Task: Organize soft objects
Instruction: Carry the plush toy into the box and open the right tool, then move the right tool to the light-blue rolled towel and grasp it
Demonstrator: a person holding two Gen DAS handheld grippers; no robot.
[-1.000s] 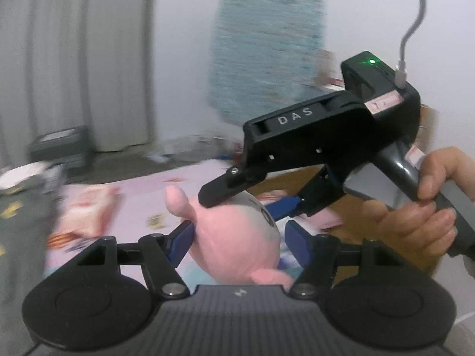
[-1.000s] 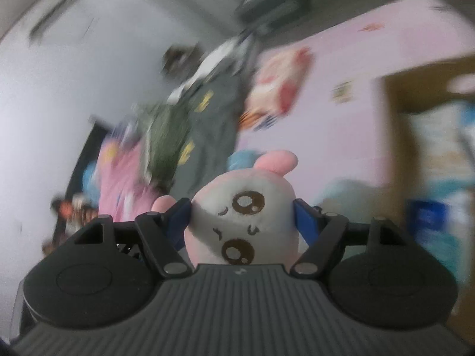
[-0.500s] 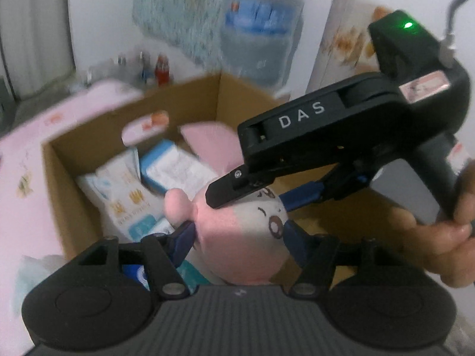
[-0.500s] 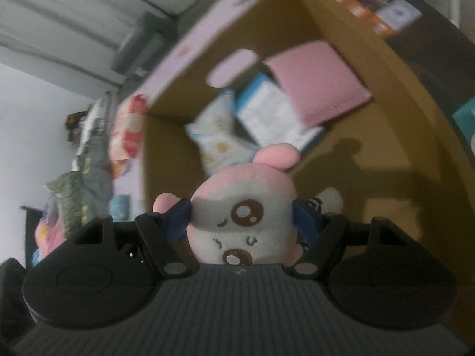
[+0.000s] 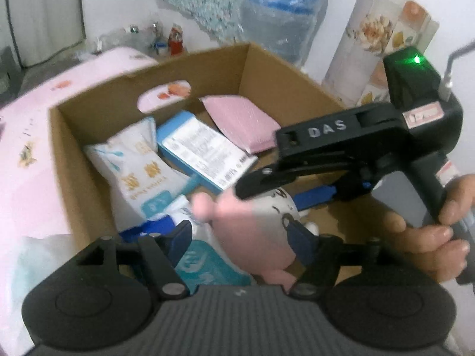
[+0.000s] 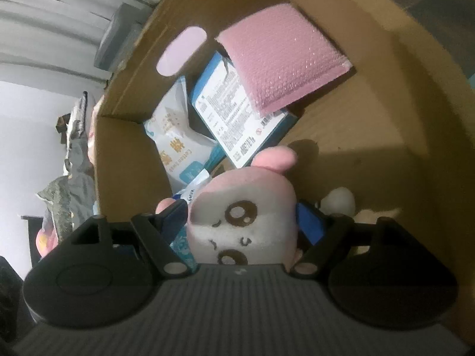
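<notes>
Where the open brown cardboard box sits against the pink bed cover, a pink-and-white plush toy with an embroidered face hangs inside the box opening, above the floor of the box. The right hand-held gripper is clenched on the plush, one blue pad pressing each side of its head. In the left wrist view the same plush lies between the fingers of the left hand-held gripper; the left blue pad stands clear of the toy, so this gripper is released.

The far left part of the box is occupied: a white-and-blue soft packet with gold characters leans on the left wall, a blue-and-white printed carton lies beside it, and a pink bubble-wrap mailer overlaps the carton's far end. A teal-patterned tissue pack lies at the near left. The bare cardboard floor on the right side remains unoccupied up to the right wall. An oval handle cutout pierces the far wall.
</notes>
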